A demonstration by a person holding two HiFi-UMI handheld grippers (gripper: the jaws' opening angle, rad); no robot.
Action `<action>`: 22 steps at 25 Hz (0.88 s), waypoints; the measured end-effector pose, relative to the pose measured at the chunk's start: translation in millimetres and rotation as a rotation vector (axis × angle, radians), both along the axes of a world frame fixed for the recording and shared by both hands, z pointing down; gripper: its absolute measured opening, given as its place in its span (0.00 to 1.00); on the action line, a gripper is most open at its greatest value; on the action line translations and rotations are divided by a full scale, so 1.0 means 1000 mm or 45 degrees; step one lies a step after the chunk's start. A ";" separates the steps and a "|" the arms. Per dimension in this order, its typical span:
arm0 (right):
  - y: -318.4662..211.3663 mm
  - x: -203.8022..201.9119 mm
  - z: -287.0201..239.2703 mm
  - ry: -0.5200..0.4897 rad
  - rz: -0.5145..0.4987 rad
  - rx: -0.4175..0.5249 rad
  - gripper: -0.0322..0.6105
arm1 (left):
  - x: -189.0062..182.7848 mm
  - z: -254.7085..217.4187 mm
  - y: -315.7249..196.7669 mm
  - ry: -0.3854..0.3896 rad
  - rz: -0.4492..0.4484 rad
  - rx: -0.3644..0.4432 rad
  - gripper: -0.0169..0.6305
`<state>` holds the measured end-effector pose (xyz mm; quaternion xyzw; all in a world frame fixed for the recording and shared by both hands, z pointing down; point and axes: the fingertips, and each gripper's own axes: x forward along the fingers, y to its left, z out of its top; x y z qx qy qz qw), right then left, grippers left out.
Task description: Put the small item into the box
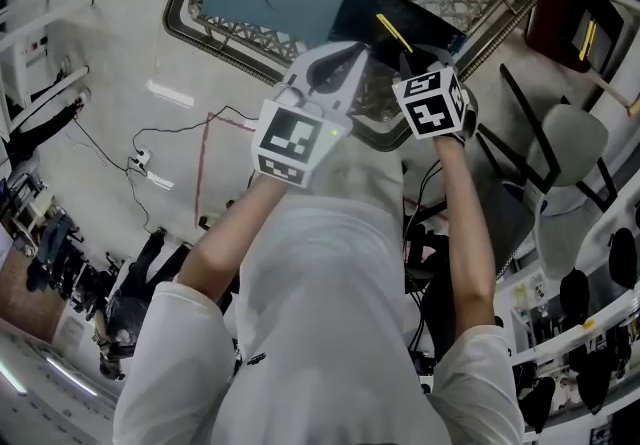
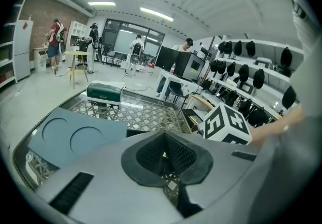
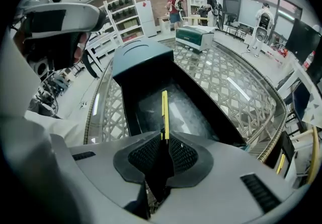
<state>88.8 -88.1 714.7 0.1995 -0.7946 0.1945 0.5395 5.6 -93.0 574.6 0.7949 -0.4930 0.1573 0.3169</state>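
The right tongs [image 3: 164, 141] are clenched on the lower end of a thin yellow stick [image 3: 164, 109]. The stick points out over the open black box [image 3: 138, 109], which stands on the lattice tabletop [image 3: 229, 84]. The left tongs [image 2: 165, 156] are pressed together with nothing between them, near the blue lid [image 2: 75, 137] of the box.

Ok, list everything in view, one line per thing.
table: one, glass over pale lattice, under everything
box: one, dark, open, on the table
lid: one, teal-blue, at the box's far end
stick: one, yellow, thin, held over the open box
case: one, green, at the table's far edge
chairs: two, dark red and grey, beside the table
people: several, far across the room
left gripper: one, grey, fingers together, empty, over the table
right gripper: one, grey, fingers shut on the stick
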 end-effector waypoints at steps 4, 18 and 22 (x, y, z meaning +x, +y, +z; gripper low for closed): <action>0.000 -0.002 0.001 0.023 -0.006 -0.003 0.11 | -0.002 0.002 0.002 0.002 -0.005 -0.005 0.03; 0.002 0.001 -0.008 -0.005 0.046 0.012 0.15 | -0.008 -0.005 0.008 -0.006 0.004 0.014 0.03; 0.004 0.001 -0.019 -0.040 0.074 0.019 0.15 | -0.006 -0.013 0.009 -0.012 0.016 0.029 0.03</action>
